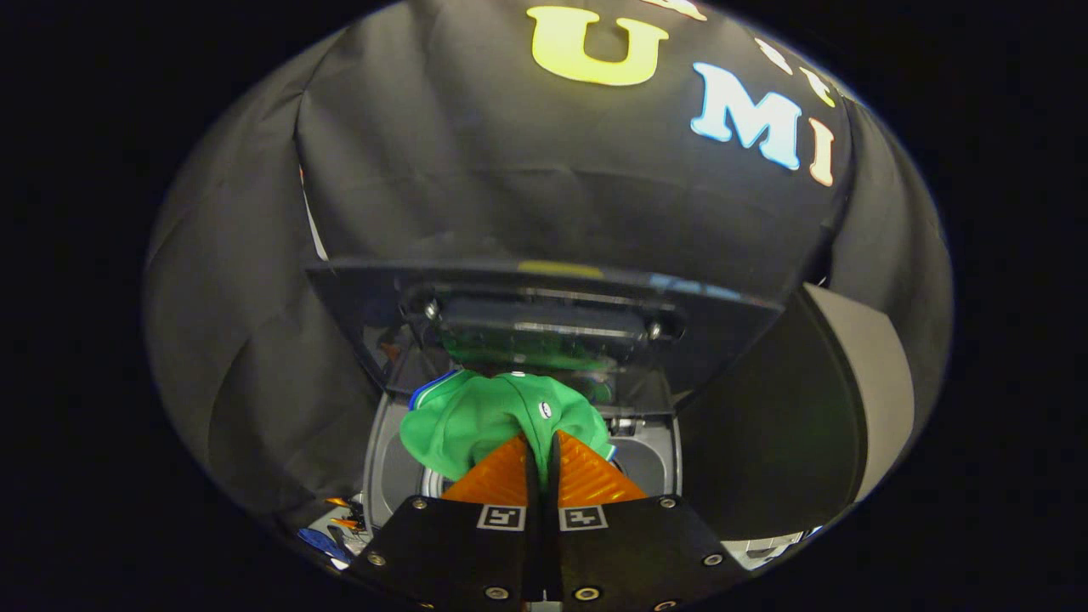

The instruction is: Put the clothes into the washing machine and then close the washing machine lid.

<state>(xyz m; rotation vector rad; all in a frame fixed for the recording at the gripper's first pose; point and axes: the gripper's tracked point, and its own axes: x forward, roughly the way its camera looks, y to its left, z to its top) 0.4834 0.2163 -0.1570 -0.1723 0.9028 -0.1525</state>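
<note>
- Over the washer (387,463), above its open top, the gripper (541,455) hangs with its fingers pressed nearly together on a pinch of green garment (476,416).
- Garment: bunched, draping down and forward off the fingertips; most of the cloth lies just beyond them and spreads a little to one side. Blue-white trim shows at its far edge.
- Key relation: garment sits directly over the washer's mouth, between the fingers and the raised lid (544,323). Judged: a straight drop or short lowering would land it inside.
- Lid: stands open behind the washer mouth, upright or tilted back, glossy; a green reflection shows in it. It is beyond the garment, not touching it as far as I can tell.
- Obstructions: none seen between garment and mouth. Drum interior hidden under cloth and fingers.
- Beside the washer: small cluttered items, too small to identify.
- Lid closing not yet done.
</note>
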